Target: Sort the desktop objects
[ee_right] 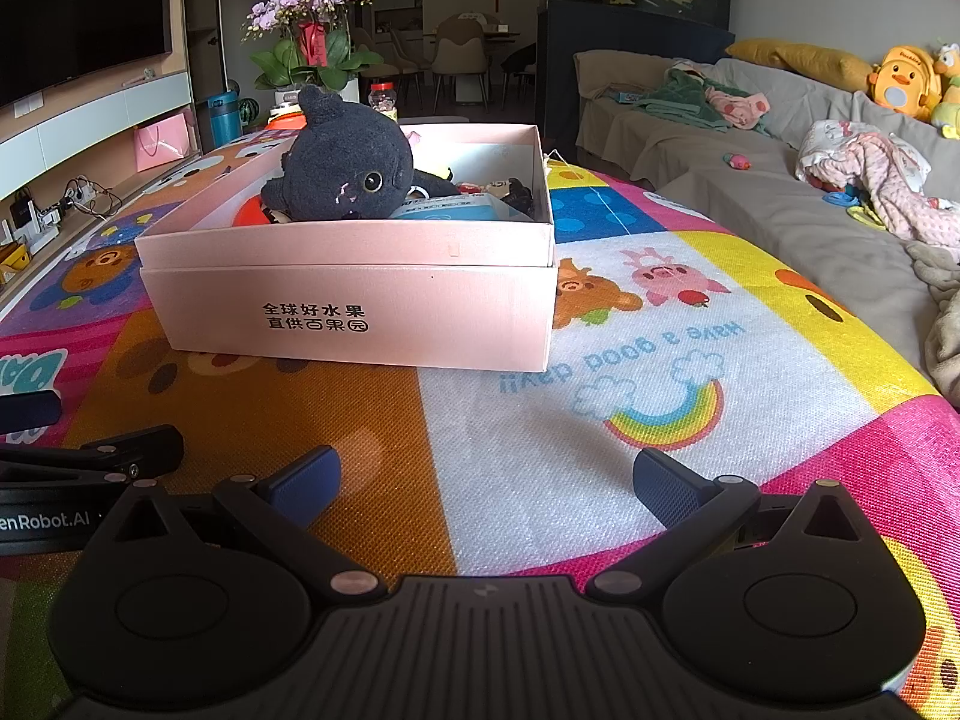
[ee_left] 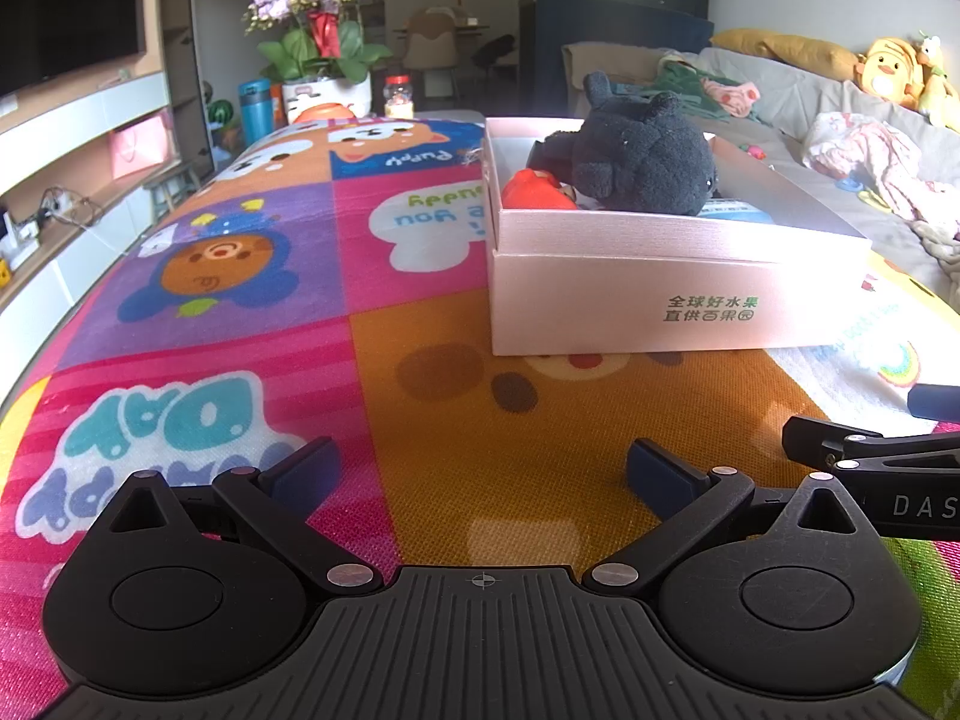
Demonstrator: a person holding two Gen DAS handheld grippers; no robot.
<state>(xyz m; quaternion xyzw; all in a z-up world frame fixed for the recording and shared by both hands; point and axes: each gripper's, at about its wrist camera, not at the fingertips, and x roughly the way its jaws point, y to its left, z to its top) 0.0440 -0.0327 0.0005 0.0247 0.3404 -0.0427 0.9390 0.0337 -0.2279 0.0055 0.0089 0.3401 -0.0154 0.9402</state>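
Observation:
A pale pink box [ee_left: 660, 294] [ee_right: 360, 312] stands on the colourful cartoon mat ahead of both grippers. Inside it lies a dark grey plush cat [ee_left: 642, 156] [ee_right: 342, 168], beside a red-orange toy [ee_left: 537, 189] [ee_right: 249, 215], a blue packet [ee_right: 447, 207] and small dark items [ee_right: 516, 192]. My left gripper [ee_left: 483, 474] hovers low over the orange patch of the mat, open, nothing between its fingers. My right gripper [ee_right: 486, 480] is open too, empty, over the orange and white patches. Each gripper shows at the edge of the other's view.
The mat [ee_left: 240, 276] covers a table whose edges fall away left and right. A grey sofa [ee_right: 780, 204] with clothes and plush toys runs along the right. A flower pot [ee_left: 324, 48], a blue flask [ee_left: 255, 108] and a jar [ee_left: 399, 96] stand at the far end.

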